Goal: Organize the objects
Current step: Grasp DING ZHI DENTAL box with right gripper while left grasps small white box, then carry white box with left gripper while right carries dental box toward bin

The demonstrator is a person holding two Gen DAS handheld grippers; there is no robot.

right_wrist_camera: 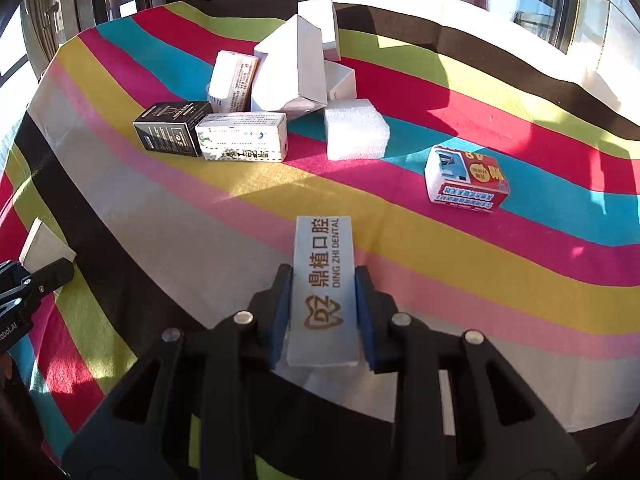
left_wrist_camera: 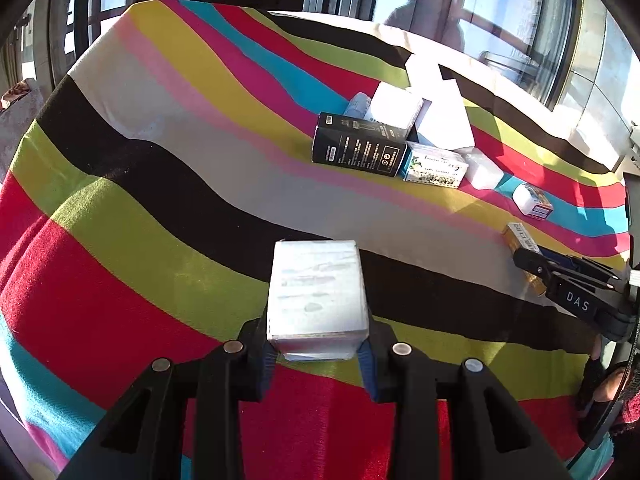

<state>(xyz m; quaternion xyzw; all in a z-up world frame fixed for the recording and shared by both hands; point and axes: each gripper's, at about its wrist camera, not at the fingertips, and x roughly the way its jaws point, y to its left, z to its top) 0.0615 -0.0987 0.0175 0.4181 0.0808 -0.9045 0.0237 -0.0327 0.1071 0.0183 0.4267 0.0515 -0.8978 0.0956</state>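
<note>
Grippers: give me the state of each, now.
Left gripper: shut on a pale box.
Right gripper: shut on a dental box.

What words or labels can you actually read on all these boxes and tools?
"鼎植口腔 DING ZHI DENTAL": dental box in the right gripper.
"DAS": right gripper's finger.
"A8": red and blue box.
Unreadable: black box, green-print box, pale box in the left gripper.
</note>
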